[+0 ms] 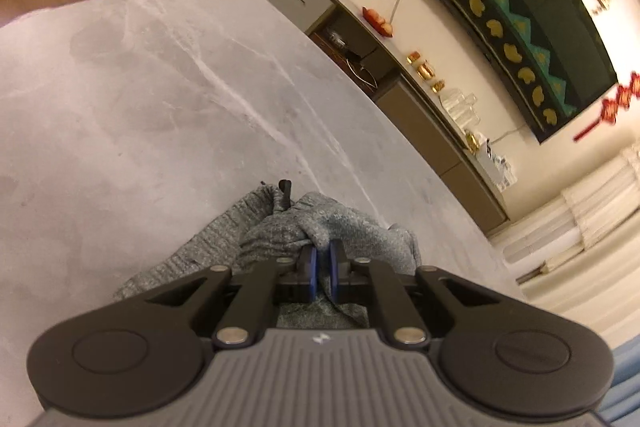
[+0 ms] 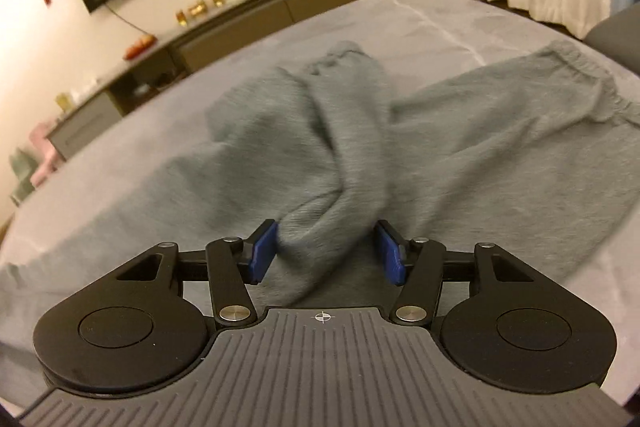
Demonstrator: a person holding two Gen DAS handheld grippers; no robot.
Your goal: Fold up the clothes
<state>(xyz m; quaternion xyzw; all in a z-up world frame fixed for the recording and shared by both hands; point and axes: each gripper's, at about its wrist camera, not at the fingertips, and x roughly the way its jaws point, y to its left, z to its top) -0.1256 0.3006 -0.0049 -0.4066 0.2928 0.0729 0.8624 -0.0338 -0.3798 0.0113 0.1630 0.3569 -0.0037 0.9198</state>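
Currently, step: grey knit sweatpants lie rumpled on the grey marbled table, part gathered.
Left hand-held gripper: pinched narrow on the cloth.
Right hand-held gripper: wide around a bunched ridge.
Next: needs both grips firm.

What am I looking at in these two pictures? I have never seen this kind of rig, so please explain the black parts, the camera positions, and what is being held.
There is no robot: a person holds a two-finger gripper in each hand, and each gripper carries a fisheye camera looking along its fingers. The left wrist view shows the left gripper with its blue pads pinched shut on a bunch of the grey sweatpants. The right wrist view shows the right gripper open, its pads either side of a raised fold of the same sweatpants, which lie spread on the grey marbled table. A sideboard stands behind.
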